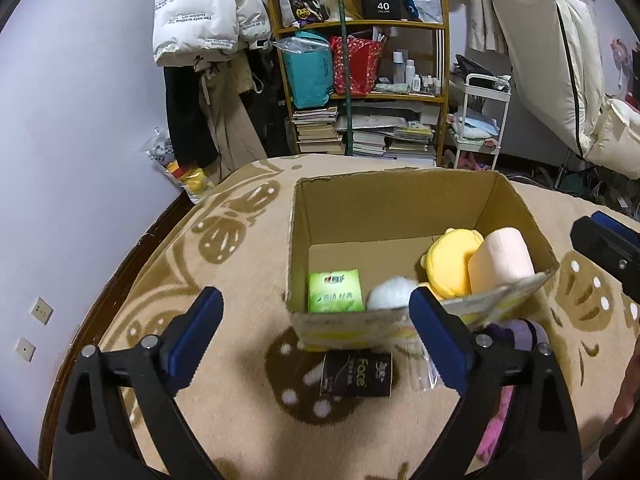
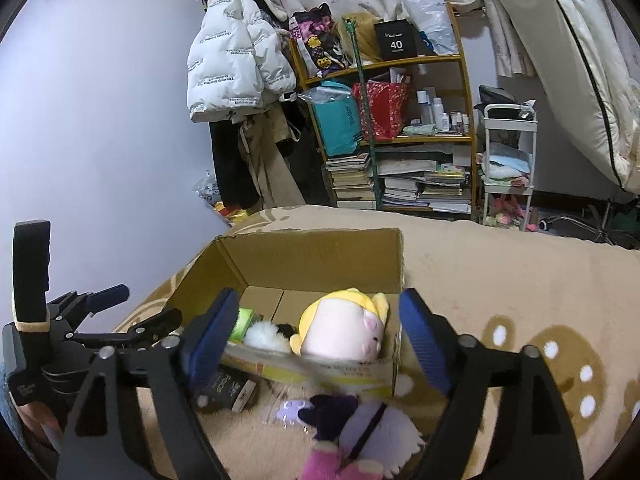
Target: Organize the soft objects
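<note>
An open cardboard box (image 1: 400, 204) stands on a beige patterned blanket. Inside lie a green tissue pack (image 1: 335, 292), a white fluffy ball (image 1: 390, 294) and a yellow-and-pink plush toy (image 1: 476, 264); the plush also shows in the right wrist view (image 2: 344, 330). A black tissue pack (image 1: 357, 374) lies in front of the box. A purple-and-pink plush doll (image 2: 360, 432) lies before the box, between the fingers of my right gripper (image 2: 320, 344). My left gripper (image 1: 316, 340) is open and empty above the black pack. Both grippers hold nothing.
A crowded wooden shelf (image 1: 360, 32) with books and bags stands behind the bed, beside hanging coats (image 1: 208, 20) and a white trolley (image 1: 480, 120). A small clear plastic bag (image 1: 422, 372) lies by the box front. The blanket (image 2: 520, 280) spreads right of the box.
</note>
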### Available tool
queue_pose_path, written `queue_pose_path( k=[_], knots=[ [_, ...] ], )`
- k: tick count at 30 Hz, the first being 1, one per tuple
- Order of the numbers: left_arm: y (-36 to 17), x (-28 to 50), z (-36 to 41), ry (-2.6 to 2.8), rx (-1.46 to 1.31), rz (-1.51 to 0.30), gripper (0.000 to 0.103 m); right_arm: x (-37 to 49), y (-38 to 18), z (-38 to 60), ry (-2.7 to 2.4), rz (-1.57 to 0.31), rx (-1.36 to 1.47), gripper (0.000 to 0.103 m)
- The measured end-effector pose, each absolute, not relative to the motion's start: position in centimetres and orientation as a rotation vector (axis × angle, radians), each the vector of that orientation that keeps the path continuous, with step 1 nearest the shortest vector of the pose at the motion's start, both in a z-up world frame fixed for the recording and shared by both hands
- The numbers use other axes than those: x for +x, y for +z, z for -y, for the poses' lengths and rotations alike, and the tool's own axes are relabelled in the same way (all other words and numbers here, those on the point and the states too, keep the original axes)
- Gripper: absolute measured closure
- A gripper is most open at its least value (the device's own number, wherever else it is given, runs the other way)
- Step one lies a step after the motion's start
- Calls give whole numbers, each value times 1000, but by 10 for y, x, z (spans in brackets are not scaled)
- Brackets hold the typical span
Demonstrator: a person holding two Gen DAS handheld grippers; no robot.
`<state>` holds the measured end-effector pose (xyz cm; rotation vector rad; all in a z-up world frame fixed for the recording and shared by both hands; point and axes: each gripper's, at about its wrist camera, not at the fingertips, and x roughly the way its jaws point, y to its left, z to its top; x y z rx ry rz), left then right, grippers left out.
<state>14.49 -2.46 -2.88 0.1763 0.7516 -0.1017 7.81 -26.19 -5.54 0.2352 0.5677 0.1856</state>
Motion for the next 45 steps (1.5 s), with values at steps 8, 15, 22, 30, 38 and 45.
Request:
queue_pose_path(
  k=[8,15,22,30,38,45],
  knots=[
    [-23,117,16,-117,180,-796,6,56,-55,265,155,-640,283,1],
    [-22,97,16,-125,213,-838,6,38,-64,270,128,-708,310,1],
    [-30,82,12,-113,235,-896,6,25,-79,274,92,-786,342,1],
    [-39,87,9,-113,234,-936,6,25,-91,273,63,-846,329,1],
    [-64,107,12,-109,255,-1039,6,38,-115,273,48,-941,376,1],
    [-77,120,15,-111,256,-1083,6,49,-137,277,30,-1018,441,1]
  ],
)
